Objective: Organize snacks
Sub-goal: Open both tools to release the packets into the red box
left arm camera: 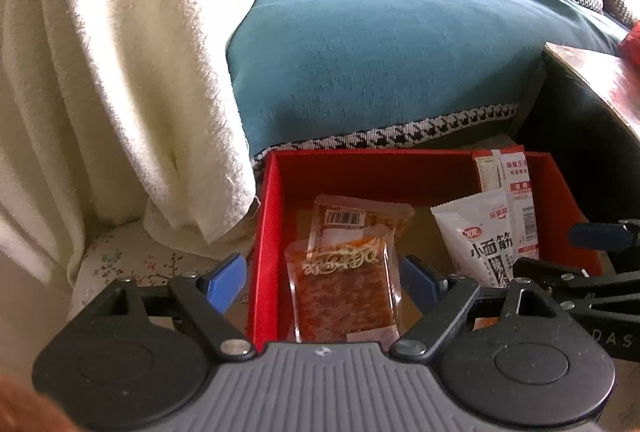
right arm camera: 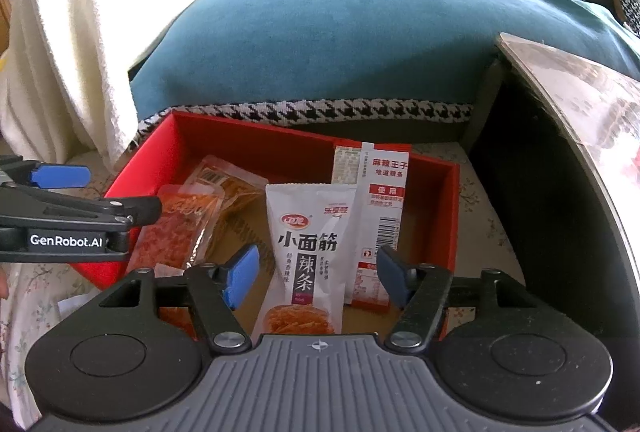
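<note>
A red box (right arm camera: 448,199) with an open top stands on a flowered cloth (left arm camera: 120,264), just in front of a sofa with a teal cover (left arm camera: 380,43). Four snack packets lie inside the box.

In the left wrist view, the left gripper (left arm camera: 320,284) is spread, and its blue pads do not press on anything. One finger (left arm camera: 226,280) is outside the left wall of the box, the other is inside it. Between them lies a clear packet of red spicy strips (left arm camera: 344,292), loose on the bottom of the box. A second clear packet with a barcode (left arm camera: 352,218) lies partly under it, farther from the gripper.

In the right wrist view, the right gripper (right arm camera: 316,278) is also spread. A white packet with black characters (right arm camera: 308,252) lies between its fingers, and the pads stand apart from its edges. Just to the right, a red and white packet (right arm camera: 380,199) leans against the far wall of the box. A cream towel (left arm camera: 100,71) hangs at the left.
</note>
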`<action>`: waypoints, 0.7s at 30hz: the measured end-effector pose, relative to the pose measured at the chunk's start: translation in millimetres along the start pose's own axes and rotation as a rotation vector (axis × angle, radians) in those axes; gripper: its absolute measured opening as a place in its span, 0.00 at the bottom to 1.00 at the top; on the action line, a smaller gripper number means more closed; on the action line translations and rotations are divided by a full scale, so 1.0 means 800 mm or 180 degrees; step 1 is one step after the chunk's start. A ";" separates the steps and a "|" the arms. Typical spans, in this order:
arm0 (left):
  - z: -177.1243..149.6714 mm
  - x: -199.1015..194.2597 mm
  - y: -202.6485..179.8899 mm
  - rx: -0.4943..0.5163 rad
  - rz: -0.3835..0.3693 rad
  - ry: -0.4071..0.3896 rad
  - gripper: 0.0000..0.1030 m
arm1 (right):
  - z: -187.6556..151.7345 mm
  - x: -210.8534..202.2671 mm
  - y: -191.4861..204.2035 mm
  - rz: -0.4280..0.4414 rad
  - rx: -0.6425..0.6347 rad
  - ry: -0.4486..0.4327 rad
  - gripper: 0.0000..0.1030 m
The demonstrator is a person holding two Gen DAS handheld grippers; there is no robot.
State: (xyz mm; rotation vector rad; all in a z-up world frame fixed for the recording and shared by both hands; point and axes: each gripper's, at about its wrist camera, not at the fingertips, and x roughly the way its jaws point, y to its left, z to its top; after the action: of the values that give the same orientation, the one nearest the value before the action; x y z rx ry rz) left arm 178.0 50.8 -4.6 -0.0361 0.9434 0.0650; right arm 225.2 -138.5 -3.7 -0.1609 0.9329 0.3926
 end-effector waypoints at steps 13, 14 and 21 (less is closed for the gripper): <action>-0.014 -0.015 0.004 0.0126 0.0058 -0.0037 0.76 | -0.005 -0.004 0.004 0.0004 -0.0043 0.0003 0.75; -0.016 -0.016 0.005 0.0132 0.0062 -0.0039 0.76 | -0.006 -0.004 0.005 0.0005 -0.0054 0.0007 0.75; -0.022 -0.025 0.014 0.0163 0.0100 -0.0032 0.76 | -0.008 -0.008 0.013 0.0029 -0.0115 0.0005 0.78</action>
State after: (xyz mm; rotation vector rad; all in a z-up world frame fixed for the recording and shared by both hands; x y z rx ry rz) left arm 151.1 60.1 0.8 0.0263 0.9352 0.0702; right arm 213.1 -132.0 -2.0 -0.1901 0.9287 0.4181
